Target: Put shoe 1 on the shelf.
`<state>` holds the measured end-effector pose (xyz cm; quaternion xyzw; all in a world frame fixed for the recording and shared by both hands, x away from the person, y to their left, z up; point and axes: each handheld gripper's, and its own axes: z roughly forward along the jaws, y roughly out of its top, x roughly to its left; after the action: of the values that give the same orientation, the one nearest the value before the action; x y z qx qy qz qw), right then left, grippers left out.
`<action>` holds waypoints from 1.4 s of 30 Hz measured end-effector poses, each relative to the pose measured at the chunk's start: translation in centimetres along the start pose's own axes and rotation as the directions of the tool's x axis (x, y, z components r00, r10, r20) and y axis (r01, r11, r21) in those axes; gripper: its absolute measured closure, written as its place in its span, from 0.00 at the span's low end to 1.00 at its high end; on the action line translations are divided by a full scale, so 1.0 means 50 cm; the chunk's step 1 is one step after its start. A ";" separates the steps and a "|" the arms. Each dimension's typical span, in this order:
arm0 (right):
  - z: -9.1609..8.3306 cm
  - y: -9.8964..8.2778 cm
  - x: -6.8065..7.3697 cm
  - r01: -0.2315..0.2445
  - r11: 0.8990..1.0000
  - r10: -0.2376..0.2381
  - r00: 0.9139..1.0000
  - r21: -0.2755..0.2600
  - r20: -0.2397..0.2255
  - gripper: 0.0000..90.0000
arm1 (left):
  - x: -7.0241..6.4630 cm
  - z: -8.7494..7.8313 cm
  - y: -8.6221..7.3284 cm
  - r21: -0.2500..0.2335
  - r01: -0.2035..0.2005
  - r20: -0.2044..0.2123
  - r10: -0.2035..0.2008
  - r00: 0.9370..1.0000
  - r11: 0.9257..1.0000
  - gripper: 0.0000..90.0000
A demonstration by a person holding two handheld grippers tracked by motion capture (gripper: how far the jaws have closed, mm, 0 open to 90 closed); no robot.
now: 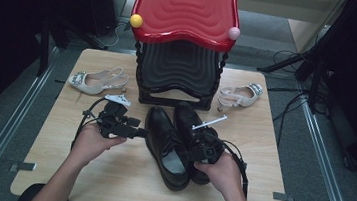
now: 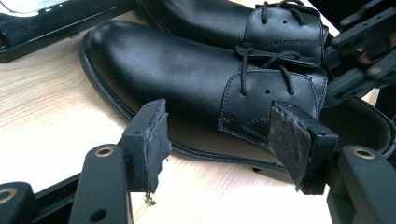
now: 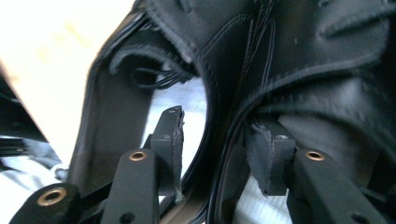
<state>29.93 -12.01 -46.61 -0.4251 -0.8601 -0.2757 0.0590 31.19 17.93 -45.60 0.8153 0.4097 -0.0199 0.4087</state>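
Shoes (image 1: 178,143), black, lie side by side mid-desk (image 1: 50,157) in the high view; the shoe rack (image 1: 178,75) stands close behind.

Left gripper view: left hand-held gripper (image 2: 219,140) is spread, empty, beside one shoe.

Right gripper view: right hand-held gripper (image 3: 217,140) straddles a shoe's rim (image 3: 219,107), not pinching; it could slip off.

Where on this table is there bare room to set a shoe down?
Bare wood lies along the table's near edge and its left side below the pale sandal. It is crowded mid-table: two black shoes, both claws, left and right, and the red rack.
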 end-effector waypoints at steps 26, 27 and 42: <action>0.014 0.013 -0.041 -0.030 0.998 0.029 0.999 0.054 0.022 0.91 | 0.015 -0.037 -0.003 -0.026 0.003 -0.015 -0.003 1.000 1.000 0.54; 0.011 0.011 -0.045 -0.028 0.998 0.027 0.999 0.055 0.020 0.91 | 0.013 -0.039 -0.001 -0.025 -0.002 -0.018 0.001 1.000 1.000 0.56; -0.055 0.008 -0.062 -0.034 0.999 0.036 0.992 0.022 -0.122 0.92 | -0.017 -0.083 0.115 -0.061 -0.120 0.021 0.122 0.992 0.991 0.92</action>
<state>31.84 -15.44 -45.15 -0.4218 -0.8500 -0.2915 0.1206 33.29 18.31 -38.81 0.8259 0.3548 0.0069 0.4382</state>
